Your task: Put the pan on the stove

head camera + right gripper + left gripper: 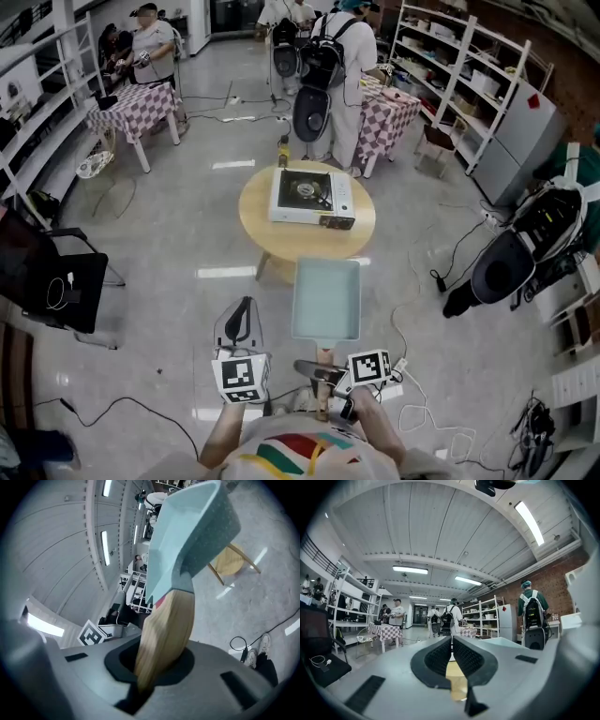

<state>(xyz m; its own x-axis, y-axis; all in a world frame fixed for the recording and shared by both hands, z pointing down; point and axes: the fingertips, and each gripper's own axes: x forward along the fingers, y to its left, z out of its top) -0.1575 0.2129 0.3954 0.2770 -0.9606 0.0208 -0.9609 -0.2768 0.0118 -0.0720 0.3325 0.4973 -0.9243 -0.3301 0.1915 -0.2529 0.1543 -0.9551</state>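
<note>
The right gripper (149,666) is clamped tight on the wooden handle (165,630) of the pan (325,298). It's a pale blue rectangular pan, held out in the air in front of the person w/ its open side up. It hangs over the floor (187,234), just short of the round table (261,231). In the head view its far edge overlaps the table's near rim, but it rests on nothing. The stove (309,195), a white single-burner w/ a dark top, sits approx. mid-table, ahead of the pan and apart from it. A small bottle (282,150) shows just beyond the stove at the table's far edge. The left gripper (451,641) is closed w/ nothing btwn its jaws, pads touching. It points forward, just left of the pan and not touching it. In the bkgd a checked-cloth table (141,98) stands at far left w/ a person behind it. Metal shelves (450,56) line the right side, and a person w/ a backpack (347,56) stands beyond the round table. Cables (441,412) trail over the floor by the person's right side.
</note>
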